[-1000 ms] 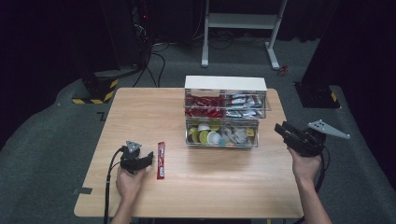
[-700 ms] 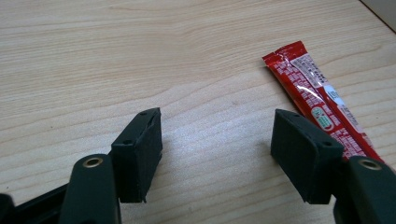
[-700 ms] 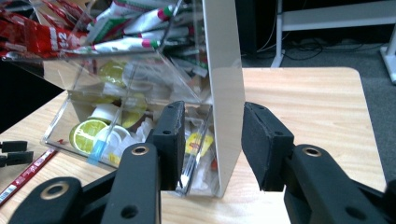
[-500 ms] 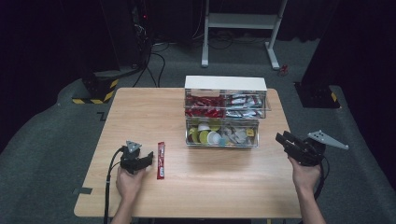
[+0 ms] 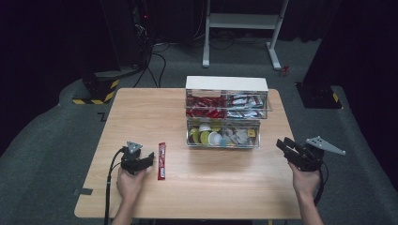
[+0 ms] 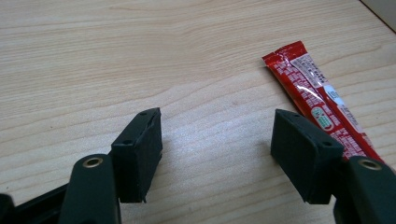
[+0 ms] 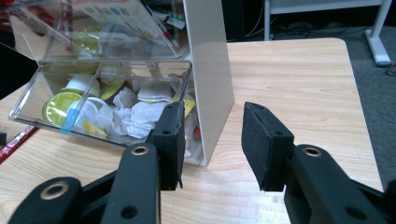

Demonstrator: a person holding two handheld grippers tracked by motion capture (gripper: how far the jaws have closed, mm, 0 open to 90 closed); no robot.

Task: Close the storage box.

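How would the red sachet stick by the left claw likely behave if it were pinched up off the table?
The red sachet stick is a thin, flat foil strip, so it probably sags at the ends if gripped mid-length. Its glossy film looks slippery against the wooden table, so it may slide. It lies flat beside the open left claw, leaving little edge to pinch.

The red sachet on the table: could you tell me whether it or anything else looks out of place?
Yes: the red sachet lies loose on the table by the open left claw, apart from those in the organiser's upper drawer. The lower drawer stands pulled out.
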